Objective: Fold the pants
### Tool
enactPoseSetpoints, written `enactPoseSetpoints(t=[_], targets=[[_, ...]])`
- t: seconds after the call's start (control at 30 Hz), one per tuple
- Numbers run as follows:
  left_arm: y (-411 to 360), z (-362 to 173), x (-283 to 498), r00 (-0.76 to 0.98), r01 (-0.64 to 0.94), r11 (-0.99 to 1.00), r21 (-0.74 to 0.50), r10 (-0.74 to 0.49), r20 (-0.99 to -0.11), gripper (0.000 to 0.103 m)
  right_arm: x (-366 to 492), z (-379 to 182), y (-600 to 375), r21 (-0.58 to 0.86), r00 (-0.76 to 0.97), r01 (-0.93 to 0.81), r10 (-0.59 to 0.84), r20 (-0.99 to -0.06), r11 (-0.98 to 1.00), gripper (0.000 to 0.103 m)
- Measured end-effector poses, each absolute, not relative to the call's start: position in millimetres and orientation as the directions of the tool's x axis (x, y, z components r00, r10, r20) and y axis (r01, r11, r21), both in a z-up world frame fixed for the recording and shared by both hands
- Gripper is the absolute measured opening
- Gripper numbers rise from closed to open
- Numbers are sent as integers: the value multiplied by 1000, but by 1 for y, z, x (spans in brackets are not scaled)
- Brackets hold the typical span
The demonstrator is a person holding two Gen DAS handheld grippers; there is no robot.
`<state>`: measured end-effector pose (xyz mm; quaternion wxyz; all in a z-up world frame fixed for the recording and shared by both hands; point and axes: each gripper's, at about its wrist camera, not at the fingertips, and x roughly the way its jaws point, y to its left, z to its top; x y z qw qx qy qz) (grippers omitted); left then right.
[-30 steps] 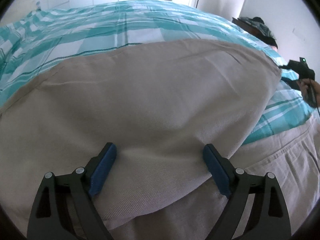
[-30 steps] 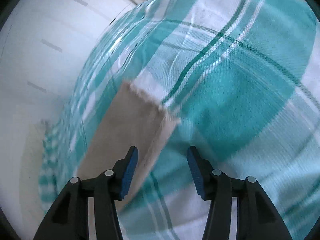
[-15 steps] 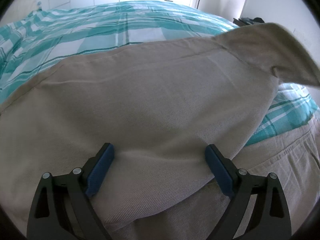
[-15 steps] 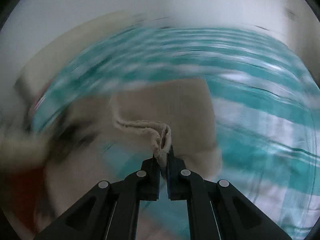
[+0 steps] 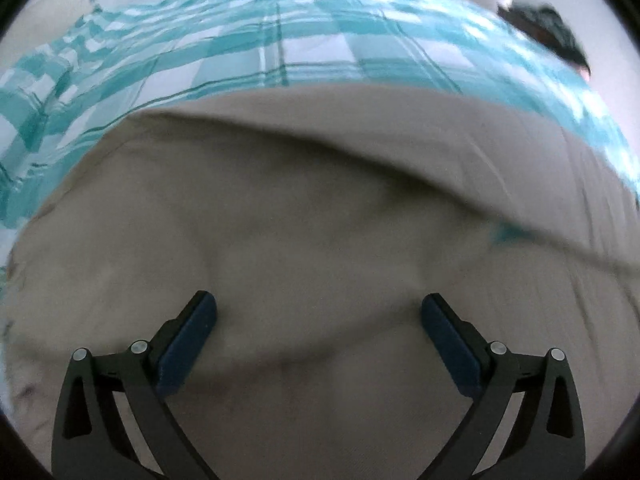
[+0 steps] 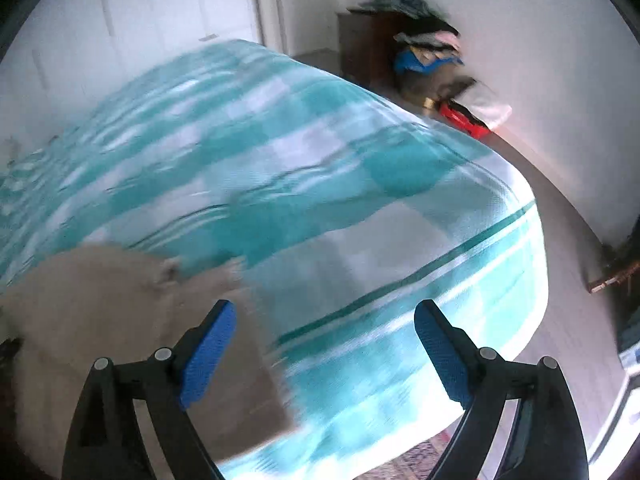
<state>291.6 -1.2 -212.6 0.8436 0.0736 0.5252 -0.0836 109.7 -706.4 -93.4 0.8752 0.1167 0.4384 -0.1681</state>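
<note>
Beige pants (image 5: 320,208) lie flat on the bed (image 6: 320,184), covering the near part of the teal-and-white checked bedspread (image 5: 280,40). A top layer of the pants is laid over the lower one, and its edge runs as a slanted fold line across the cloth. From the right wrist view the pants (image 6: 120,320) sit at the near left part of the bed, with a frayed hem end toward the bed's middle; the picture is blurred, so finer detail is unclear.

Left gripper (image 5: 319,320) hangs over the pants, pointing steeply down at them, jaws wide and opening. Cloth lies below the gap; the pads pinch nothing.

Right gripper (image 6: 325,328) is over the bed beside the pants, jaws wide and opening, nothing between the pads. Its left finger (image 6: 208,344) overlaps the pants' edge in the picture; cannot tell if it touches.

Beyond the bed's far corner, a dark wooden cabinet (image 6: 360,48) stands against the wall with a pile of clothes (image 6: 424,40) on and beside it. A red thing (image 6: 464,120) lies on the floor near the cabinet. White closet doors (image 6: 160,4) stand behind the bed.
</note>
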Motion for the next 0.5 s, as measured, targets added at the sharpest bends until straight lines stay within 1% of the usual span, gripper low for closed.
enactPoseSetpoints(t=[0.07, 0.13, 0.2, 0.3, 0.37, 0.4, 0.43, 0.47, 0.5], targets=[[-5, -207, 261, 438, 270, 958, 96, -34, -898, 102, 110, -84, -664, 92, 611, 315, -128, -782, 945, 90], [-6, -207, 233, 404, 317, 946, 70, -68, -912, 102, 121, -83, -609, 143, 648, 221, -35, -760, 965, 91], [-3, -209, 203, 378, 322, 946, 22, -107, -919, 102, 120, -85, -540, 180, 670, 104, 65, -739, 978, 91], [12, -212, 174, 387, 237, 970, -58, -149, -910, 102, 130, -101, -457, 276, 629, 2, 213, -748, 961, 91], [27, -216, 166, 396, 148, 979, -137, -186, -899, 102, 137, -120, -411, 331, 573, -2, 272, -773, 944, 91], [25, -217, 165, 406, 156, 980, -122, -177, -896, 102, 141, -134, -383, 329, 542, -21, 288, -790, 944, 91], [22, -219, 164, 409, 172, 980, -96, -160, -898, 102, 142, -145, -362, 297, 517, -55, 282, -808, 953, 91], [19, -221, 166, 405, 184, 980, -74, -144, -903, 102, 141, -155, -346, 248, 489, -98, 263, -832, 964, 92], [17, -222, 167, 400, 186, 980, -70, -140, -906, 102, 140, -168, -330, 138, 483, -138, 188, -855, 981, 93]])
